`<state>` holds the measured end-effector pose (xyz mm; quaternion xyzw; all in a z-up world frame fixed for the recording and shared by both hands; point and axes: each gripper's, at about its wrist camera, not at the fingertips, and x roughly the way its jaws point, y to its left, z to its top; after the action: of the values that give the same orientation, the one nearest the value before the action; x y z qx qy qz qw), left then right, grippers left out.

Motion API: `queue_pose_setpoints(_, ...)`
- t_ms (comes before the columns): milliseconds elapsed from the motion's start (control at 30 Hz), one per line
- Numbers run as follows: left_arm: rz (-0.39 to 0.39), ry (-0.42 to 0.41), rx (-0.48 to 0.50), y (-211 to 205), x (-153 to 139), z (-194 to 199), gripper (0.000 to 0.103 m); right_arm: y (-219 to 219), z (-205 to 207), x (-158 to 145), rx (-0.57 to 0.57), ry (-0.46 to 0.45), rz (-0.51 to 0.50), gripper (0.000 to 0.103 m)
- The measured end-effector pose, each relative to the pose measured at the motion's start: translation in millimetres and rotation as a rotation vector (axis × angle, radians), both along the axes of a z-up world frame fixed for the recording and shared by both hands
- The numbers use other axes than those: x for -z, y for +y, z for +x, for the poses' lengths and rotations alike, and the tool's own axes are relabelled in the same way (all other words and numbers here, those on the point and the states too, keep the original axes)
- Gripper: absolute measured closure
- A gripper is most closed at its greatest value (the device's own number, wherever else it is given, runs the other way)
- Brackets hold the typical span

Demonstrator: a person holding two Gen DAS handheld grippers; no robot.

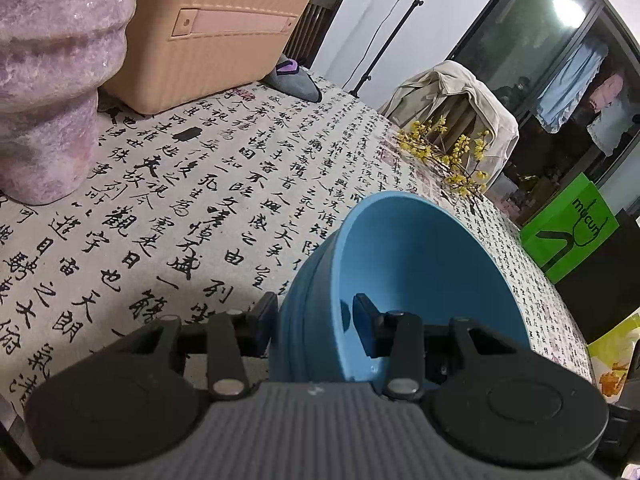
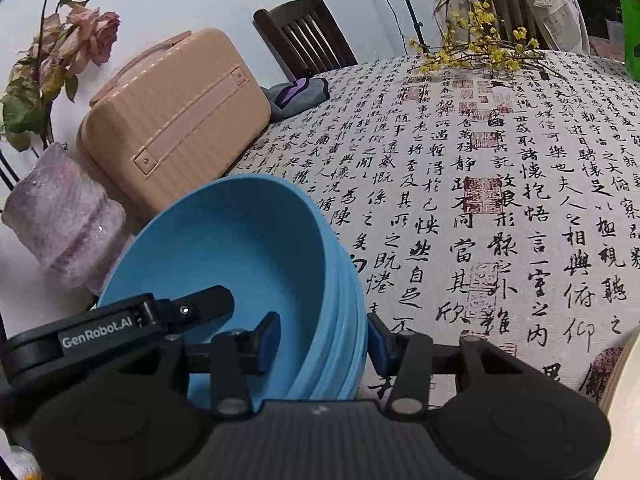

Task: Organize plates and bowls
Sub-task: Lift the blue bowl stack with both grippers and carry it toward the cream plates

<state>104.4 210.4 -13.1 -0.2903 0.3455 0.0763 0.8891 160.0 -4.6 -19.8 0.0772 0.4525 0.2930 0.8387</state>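
Note:
A stack of blue bowls (image 1: 420, 272) is held tilted above the calligraphy tablecloth (image 1: 208, 184). My left gripper (image 1: 316, 320) straddles the stack's left wall, one finger outside, one inside the top bowl, and is shut on it. In the right wrist view the same stack (image 2: 248, 248) shows, with my right gripper (image 2: 324, 340) shut across its right wall, one finger inside and one outside. The other gripper's black finger (image 2: 200, 306) reaches into the bowl from the left. No plates are in view.
A peach hard case (image 1: 208, 36) and a purple textured vase (image 1: 44, 92) stand at the table's back left. A grey cloth (image 1: 294, 78) lies by the case. Yellow flower sprigs (image 1: 448, 156) lie at the far edge. Chairs stand behind, one with a beige jacket (image 1: 452, 92).

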Motion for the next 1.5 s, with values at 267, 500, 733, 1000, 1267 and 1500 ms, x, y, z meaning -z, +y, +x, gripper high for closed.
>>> queue_pose_setpoints(267,0.011,-0.012,-0.004,-11.6,-7.6,-7.1,0.061,-12.4,-5.5,-5.2,-0.005,-0.010,0.017,0.057)
queue_pose_setpoints(500,0.016,-0.016,-0.004,-23.1,-11.4,-10.0,0.061,-23.8,-7.4,-9.7,-0.005,-0.015,0.026,0.057)
queue_pose_setpoints(733,0.027,-0.025,-0.003,-35.7,-17.5,-12.9,0.061,-35.0,-9.1,-14.0,-0.003,-0.020,0.040,0.057)
queue_pose_setpoints(1000,0.027,-0.033,0.006,-49.5,-21.1,-12.2,0.061,-49.1,-10.5,-18.3,0.006,-0.028,0.042,0.057)
queue_pose_setpoints(1267,0.019,-0.045,0.032,-67.7,-22.6,-8.7,0.061,-69.8,-11.5,-23.4,0.029,-0.042,0.035,0.057)
queue_pose_setpoints(1500,0.027,-0.057,0.056,-84.1,-27.7,-5.9,0.061,-88.1,-13.9,-28.6,0.051,-0.058,0.038,0.057)
